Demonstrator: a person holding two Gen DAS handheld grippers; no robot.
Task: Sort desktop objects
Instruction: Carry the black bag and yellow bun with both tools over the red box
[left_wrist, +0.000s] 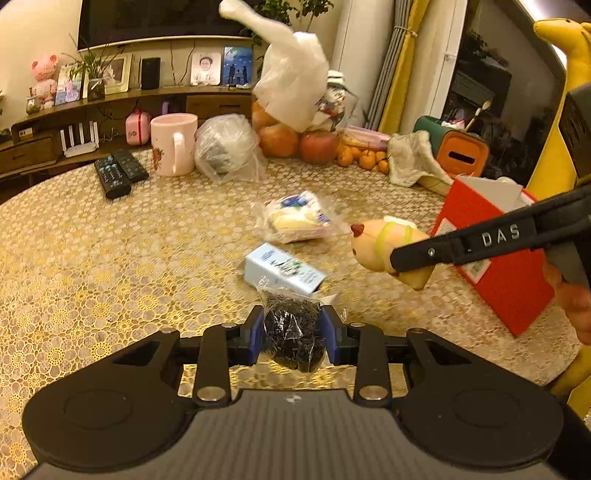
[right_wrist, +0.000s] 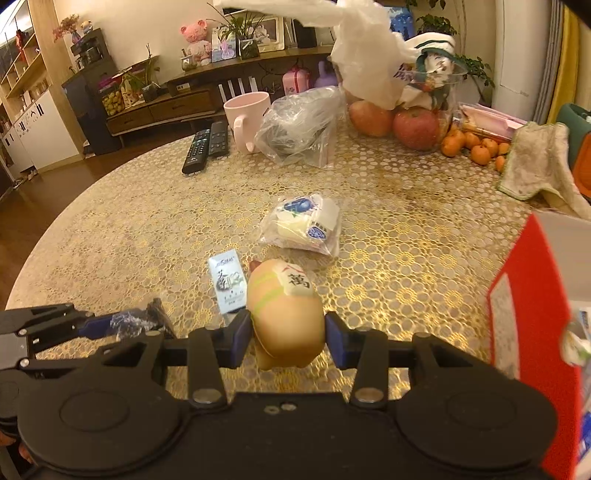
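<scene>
Holding now: the left hand-held gripper (left_wrist: 294, 328) is clamped on a small clear packet of dark shreds (left_wrist: 294, 332); the right hand-held gripper (right_wrist: 288, 332) is clamped on a tan squishy animal toy (right_wrist: 284, 314); both are carried above the bench (left_wrist: 110, 258).
Packet handling: looks very light, soft and crinkly; the film is slippery and the fill shifts, so a grip across the bulging middle, as here, seems safest.
Toy handling: seems light and springy; the blue pads press its flanks at the widest part; squeezing harder would likely deform it, not break it.
Left on the bench: a pale blue carton (left_wrist: 282, 271) lies flat near the middle, with a bagged snack pack (left_wrist: 295, 218) just beyond it.
Carton handling: stiff and light; take it across the narrow sides.
Snack pack handling: loose, slick wrapper; pinch the body, not the film edge.
Likely destination: a red box (left_wrist: 506, 280) stands open at the right edge.
Far clutter: a pink mug (left_wrist: 173, 144), two remotes (left_wrist: 118, 171) and some fruit (left_wrist: 295, 142).
</scene>
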